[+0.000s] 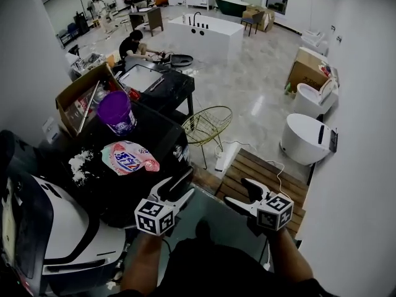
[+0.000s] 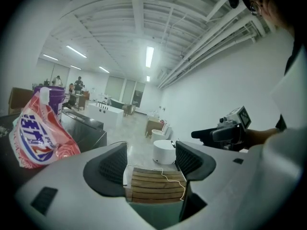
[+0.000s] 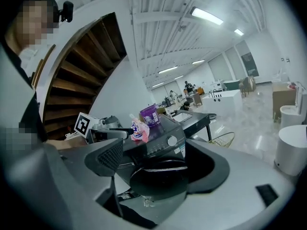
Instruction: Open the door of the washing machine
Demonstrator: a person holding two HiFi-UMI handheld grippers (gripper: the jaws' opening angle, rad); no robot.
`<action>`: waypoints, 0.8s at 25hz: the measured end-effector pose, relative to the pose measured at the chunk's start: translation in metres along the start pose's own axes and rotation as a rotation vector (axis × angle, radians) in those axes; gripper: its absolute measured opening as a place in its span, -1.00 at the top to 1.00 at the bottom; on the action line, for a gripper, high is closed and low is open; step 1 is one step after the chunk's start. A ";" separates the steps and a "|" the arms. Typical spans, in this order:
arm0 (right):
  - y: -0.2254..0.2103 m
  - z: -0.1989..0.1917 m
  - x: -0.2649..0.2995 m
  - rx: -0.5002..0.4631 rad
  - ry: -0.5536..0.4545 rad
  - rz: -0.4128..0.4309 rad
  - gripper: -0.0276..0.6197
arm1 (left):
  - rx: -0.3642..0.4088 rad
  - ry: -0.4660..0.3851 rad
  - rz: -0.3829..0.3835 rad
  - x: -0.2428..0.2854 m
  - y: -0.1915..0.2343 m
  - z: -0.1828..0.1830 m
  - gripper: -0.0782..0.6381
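Washing machine (image 1: 139, 166) stands dark just ahead and to the left of the person, and its round door (image 3: 160, 174), seen beyond the right gripper's (image 1: 236, 190) jaws, looks still shut, so the opening seems wholly to do. Left gripper (image 1: 185, 184) and right alike hold their jaws wide apart, empty, touching nothing. A detergent pouch (image 1: 129, 158) lies on the machine's top.

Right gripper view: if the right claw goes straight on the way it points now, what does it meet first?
Most likely the washer door, the dark round panel centred between the open jaws of the right claw. Nothing shows in between, though depth is hard to judge.
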State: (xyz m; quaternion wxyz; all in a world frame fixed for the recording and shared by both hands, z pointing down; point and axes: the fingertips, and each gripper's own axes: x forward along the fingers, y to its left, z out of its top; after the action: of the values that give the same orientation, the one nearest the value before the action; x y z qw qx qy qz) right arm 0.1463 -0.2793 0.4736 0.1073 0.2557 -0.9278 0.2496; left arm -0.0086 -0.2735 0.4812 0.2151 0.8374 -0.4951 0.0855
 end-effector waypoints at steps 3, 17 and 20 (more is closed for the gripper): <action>-0.004 0.025 0.030 -0.054 0.046 0.028 -0.36 | 0.063 -0.001 0.017 0.010 0.018 0.014 -0.14; -0.005 0.039 0.149 -0.138 0.257 0.318 -0.35 | -0.024 0.021 0.218 0.020 0.086 0.010 -0.14; -0.012 0.049 0.163 -0.184 0.290 0.408 -0.35 | -0.078 0.013 0.310 0.024 0.090 0.012 -0.13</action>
State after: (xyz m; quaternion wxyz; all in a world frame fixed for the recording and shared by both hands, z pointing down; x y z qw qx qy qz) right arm 0.0116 -0.3824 0.4899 0.2094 0.0141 -0.9539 0.2147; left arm -0.0758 -0.3357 0.5038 0.2348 0.7413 -0.6201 0.1037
